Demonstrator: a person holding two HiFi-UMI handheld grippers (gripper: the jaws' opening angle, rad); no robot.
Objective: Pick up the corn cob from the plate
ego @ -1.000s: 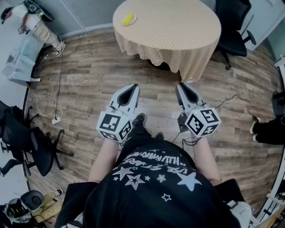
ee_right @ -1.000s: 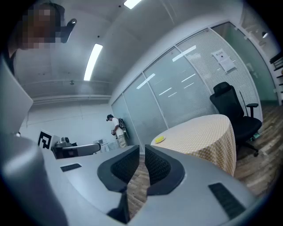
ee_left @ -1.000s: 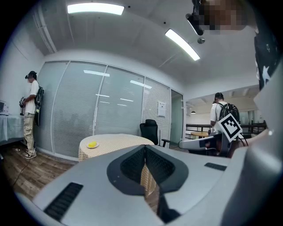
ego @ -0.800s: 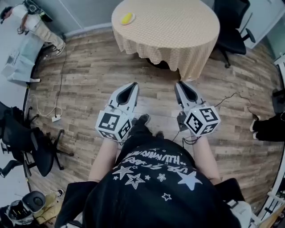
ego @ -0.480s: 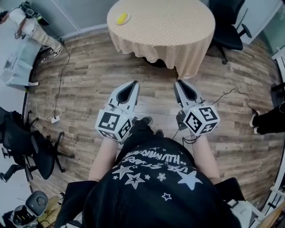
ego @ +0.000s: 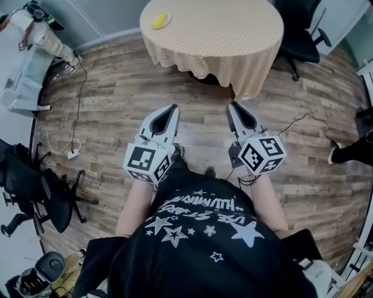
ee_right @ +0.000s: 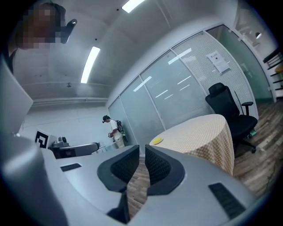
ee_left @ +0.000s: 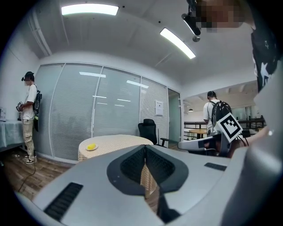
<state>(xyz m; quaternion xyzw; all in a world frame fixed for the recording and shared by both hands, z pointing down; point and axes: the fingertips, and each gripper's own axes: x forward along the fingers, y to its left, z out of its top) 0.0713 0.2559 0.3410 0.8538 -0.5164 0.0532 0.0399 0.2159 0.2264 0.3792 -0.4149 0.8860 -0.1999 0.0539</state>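
Your corn cob [ego: 158,21] lies on the small plate [ego: 168,18], the only thing in it, near the left edge of the round, cloth-covered bench [ego: 227,35]; your left gripper [ego: 173,108] is clenched on nothing; your right gripper [ego: 231,106] is likewise clenched and empty; both hang over the wooden floor [ego: 116,99], well apart from the plate.

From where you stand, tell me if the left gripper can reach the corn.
Probably not: the corn lies far across the table, with open floor between it and the left gripper.

Bare wood floor [ego: 116,93] runs unobstructed up to the round table [ego: 221,29]
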